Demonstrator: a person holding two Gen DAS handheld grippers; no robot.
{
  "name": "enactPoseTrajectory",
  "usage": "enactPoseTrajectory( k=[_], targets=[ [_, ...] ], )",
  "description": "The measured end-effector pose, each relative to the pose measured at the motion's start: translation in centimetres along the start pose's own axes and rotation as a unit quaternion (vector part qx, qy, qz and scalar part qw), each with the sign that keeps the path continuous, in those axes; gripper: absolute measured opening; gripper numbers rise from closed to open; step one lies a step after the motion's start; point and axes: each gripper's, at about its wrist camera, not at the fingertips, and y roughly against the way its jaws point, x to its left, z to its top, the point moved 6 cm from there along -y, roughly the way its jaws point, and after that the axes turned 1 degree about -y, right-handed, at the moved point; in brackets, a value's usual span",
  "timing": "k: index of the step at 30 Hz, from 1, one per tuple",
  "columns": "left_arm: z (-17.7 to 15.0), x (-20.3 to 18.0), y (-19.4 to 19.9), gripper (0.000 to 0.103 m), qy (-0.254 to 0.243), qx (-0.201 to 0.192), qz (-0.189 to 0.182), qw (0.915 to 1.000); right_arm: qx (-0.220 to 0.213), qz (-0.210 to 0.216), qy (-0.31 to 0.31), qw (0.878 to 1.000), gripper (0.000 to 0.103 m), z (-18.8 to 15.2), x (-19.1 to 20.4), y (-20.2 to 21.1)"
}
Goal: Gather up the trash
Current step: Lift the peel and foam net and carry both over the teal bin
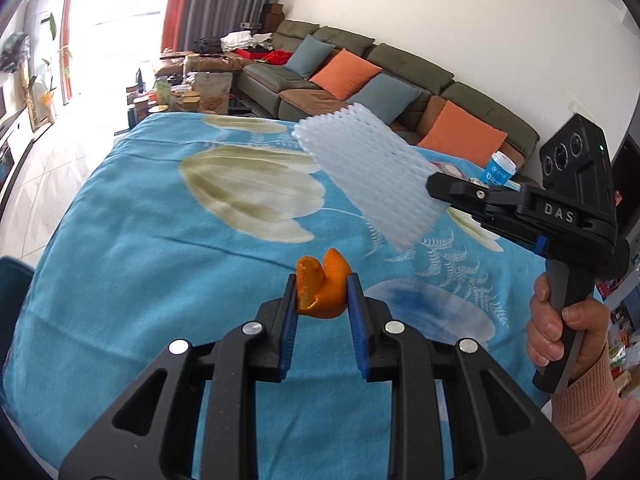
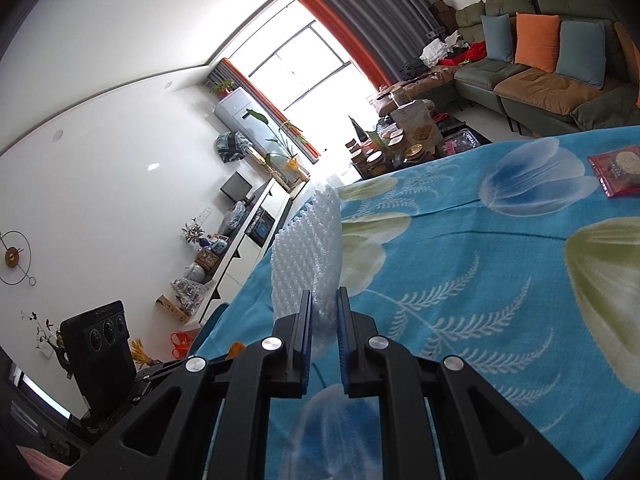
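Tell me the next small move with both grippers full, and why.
Probably carry both pieces off the blanket toward a bin; none is in view. The left gripper is shut on orange peel, the right gripper on white foam net, both clear of the blanket.

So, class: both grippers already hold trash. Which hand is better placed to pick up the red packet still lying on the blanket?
Probably the right. The red packet shows only in the right wrist view; but the right gripper must first drop its foam net. The left gripper holds orange peel.
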Motion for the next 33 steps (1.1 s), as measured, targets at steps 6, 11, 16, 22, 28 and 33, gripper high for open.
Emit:
enactPoseTrajectory(
  k=[6, 11, 16, 22, 28, 33],
  targets=[
    [-0.8, 1.2, 1.1, 0.024, 0.01, -0.004, 0.014, 0.9998, 0.011, 0.015, 0.002, 1.0, 0.01, -1.2, 1.4, -0.5],
    [-1.5, 2.1, 1.9, 0.024, 0.02, -0.007, 0.023, 0.9995, 0.023, 0.023, 0.011, 0.999, 0.01, -1.9, 2.6, -1.4],
    [-2.1, 3.1, 2.7, 0.024, 0.027, -0.009, 0.034, 0.999, 0.028, 0.03, 0.016, 0.999, 0.01, -2.4, 3.6, -1.9],
    [-2.9, 4.5, 3.5, 0.024, 0.04, -0.011, 0.043, 0.9982, 0.037, 0.039, 0.015, 0.998, 0.01, -3.1, 4.3, -2.7],
    [-3.4, 5.7, 4.4, 0.024, 0.057, -0.015, 0.049, 0.9971, 0.046, 0.044, 0.018, 0.998, 0.01, -3.7, 5.1, -3.4],
    [-3.4, 6.2, 5.0, 0.024, 0.06, -0.02, 0.055, 0.9964, 0.051, 0.049, 0.02, 0.997, 0.01, -4.0, 5.6, -4.0]
  ],
)
